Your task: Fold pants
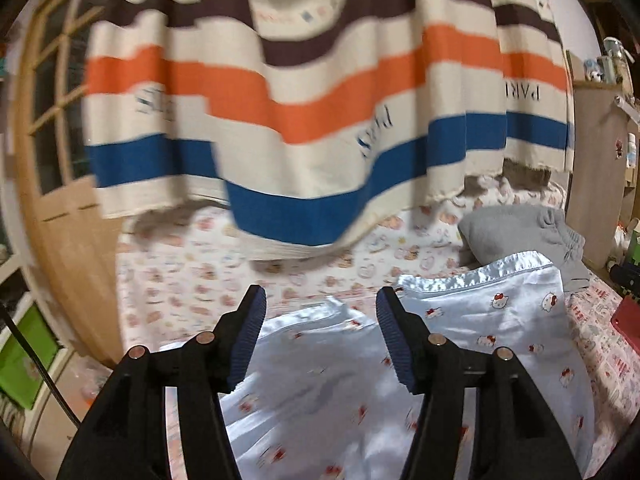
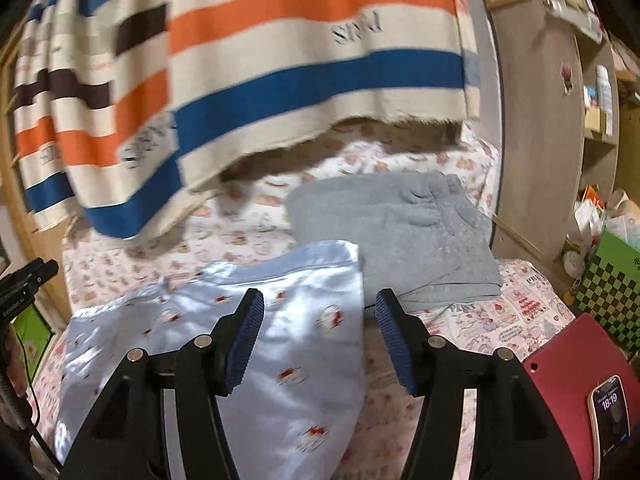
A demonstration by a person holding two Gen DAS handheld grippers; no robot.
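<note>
Light blue satin pants [image 1: 480, 320] [image 2: 304, 280] with a small cat print lie loosely folded on the patterned bed sheet [image 1: 200, 272] [image 2: 200, 236]. A folded grey pair of pants [image 1: 516, 232] [image 2: 400, 232] rests just behind them to the right. My left gripper [image 1: 320, 300] hovers over the left part of the blue pants, its jaws open and nothing pressed between the pads. My right gripper [image 2: 320, 300] hangs over the blue pants' right edge, also open and empty. Both views are slightly motion-blurred.
A striped cream, orange, blue and brown curtain [image 1: 320, 100] [image 2: 280, 60] hangs over the far side of the bed. On the bed's right corner lie a red tablet [image 2: 568, 360] and a phone [image 2: 610, 412]. A wooden cabinet [image 2: 540, 140] stands on the right, a wooden door [image 1: 68, 200] on the left.
</note>
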